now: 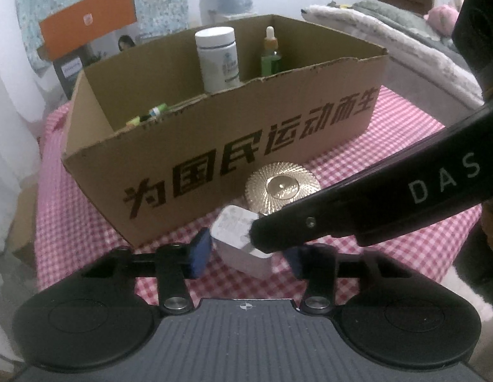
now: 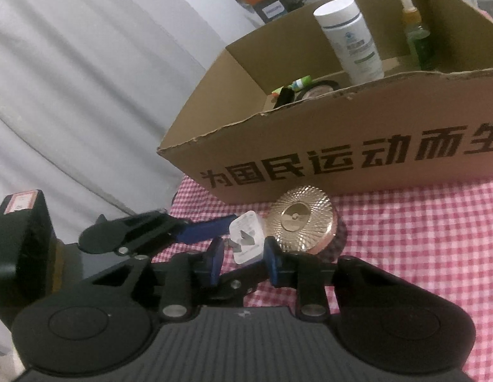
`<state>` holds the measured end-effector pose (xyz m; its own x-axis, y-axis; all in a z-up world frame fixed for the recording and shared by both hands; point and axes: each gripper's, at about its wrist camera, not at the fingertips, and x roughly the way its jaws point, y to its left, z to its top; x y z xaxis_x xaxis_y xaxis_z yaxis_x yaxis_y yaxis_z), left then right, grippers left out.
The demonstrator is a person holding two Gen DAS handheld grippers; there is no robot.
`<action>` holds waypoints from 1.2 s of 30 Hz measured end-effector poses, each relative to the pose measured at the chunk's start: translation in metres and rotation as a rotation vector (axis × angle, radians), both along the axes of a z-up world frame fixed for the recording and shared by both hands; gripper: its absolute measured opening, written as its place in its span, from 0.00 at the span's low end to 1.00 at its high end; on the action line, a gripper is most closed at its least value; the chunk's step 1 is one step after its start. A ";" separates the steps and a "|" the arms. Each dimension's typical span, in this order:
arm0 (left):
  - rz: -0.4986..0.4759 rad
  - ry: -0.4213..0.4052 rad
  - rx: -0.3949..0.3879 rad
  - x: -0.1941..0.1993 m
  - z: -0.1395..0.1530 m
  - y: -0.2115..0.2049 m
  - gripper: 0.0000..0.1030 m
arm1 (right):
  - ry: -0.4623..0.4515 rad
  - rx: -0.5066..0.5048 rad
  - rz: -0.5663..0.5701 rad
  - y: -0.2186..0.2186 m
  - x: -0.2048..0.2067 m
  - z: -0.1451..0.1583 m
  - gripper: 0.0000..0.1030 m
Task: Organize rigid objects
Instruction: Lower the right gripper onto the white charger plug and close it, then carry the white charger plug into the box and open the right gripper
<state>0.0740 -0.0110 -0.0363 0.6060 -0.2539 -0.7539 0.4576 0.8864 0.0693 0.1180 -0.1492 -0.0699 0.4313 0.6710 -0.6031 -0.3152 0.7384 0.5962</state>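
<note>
From the left wrist, our left gripper (image 1: 246, 250) has its blue pads on either side of the charger (image 1: 243, 242), a small white plug block sitting on the checked cloth (image 1: 389, 191) just in front of the box (image 1: 214, 146). The near pad looks like it touches; the far pad is hidden behind the right gripper's finger, so we can't tell if it's really pinching. That black finger lies right across the charger's top. Risk here: two grippers on one small block, so if both squeeze or pull, it could twist out and skid into the gold lid (image 1: 283, 189) just behind it.

From the right wrist, our right gripper (image 2: 243, 256) is narrowed around the charger (image 2: 246, 238), pads close on both sides, contact unclear. The charger shows two metal prongs and rounded corners, smooth and hard, so it'll likely slip if grabbed off-centre. The gold lid (image 2: 299, 222) touches or nearly touches it. Inside the box, a white bottle (image 2: 349, 38) and dropper bottle (image 2: 416, 31) stand upright.
</note>
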 end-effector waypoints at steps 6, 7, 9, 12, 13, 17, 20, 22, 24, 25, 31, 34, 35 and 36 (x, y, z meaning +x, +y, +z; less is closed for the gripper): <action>0.002 0.009 -0.032 -0.009 0.000 0.003 0.44 | 0.012 -0.013 0.000 0.003 -0.001 0.001 0.28; -0.002 0.009 -0.032 -0.011 0.000 0.003 0.44 | 0.017 -0.013 0.002 0.003 -0.002 0.001 0.28; -0.008 0.014 -0.040 -0.017 0.000 0.003 0.44 | 0.027 -0.015 0.004 0.003 -0.007 0.002 0.28; -0.020 0.008 -0.040 -0.024 0.002 0.002 0.44 | 0.031 -0.025 0.006 0.002 -0.014 0.004 0.28; -0.022 0.003 -0.036 -0.025 0.002 0.002 0.45 | 0.030 -0.027 0.005 0.002 -0.015 0.005 0.29; -0.029 0.012 -0.021 -0.021 0.001 -0.001 0.46 | 0.035 -0.030 0.001 0.003 -0.013 0.004 0.31; -0.027 0.016 -0.007 -0.017 -0.003 -0.003 0.46 | 0.028 -0.038 0.003 0.005 -0.011 0.005 0.31; -0.021 0.016 -0.004 -0.014 -0.006 -0.004 0.45 | 0.029 -0.034 0.003 0.006 -0.010 0.004 0.32; -0.016 0.013 -0.006 -0.013 -0.007 -0.004 0.45 | 0.031 -0.027 0.000 0.007 -0.008 0.003 0.32; -0.013 0.015 -0.008 -0.013 -0.007 -0.003 0.45 | 0.031 -0.025 -0.001 0.006 -0.008 0.002 0.32; 0.002 0.018 -0.014 -0.016 -0.003 0.000 0.44 | 0.032 -0.017 0.006 0.007 -0.010 0.002 0.32; 0.013 0.015 -0.013 -0.020 0.001 0.002 0.44 | 0.027 -0.009 0.013 0.009 -0.012 0.004 0.32; 0.017 0.012 -0.013 -0.021 0.003 0.003 0.44 | 0.023 -0.008 0.016 0.010 -0.013 0.005 0.32; 0.020 0.007 -0.013 -0.023 0.006 0.003 0.44 | 0.019 -0.007 0.018 0.011 -0.014 0.006 0.32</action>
<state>0.0512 -0.0078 -0.0307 0.6057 -0.2510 -0.7550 0.4399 0.8963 0.0549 0.1039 -0.1382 -0.0635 0.4071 0.6746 -0.6158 -0.3171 0.7366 0.5973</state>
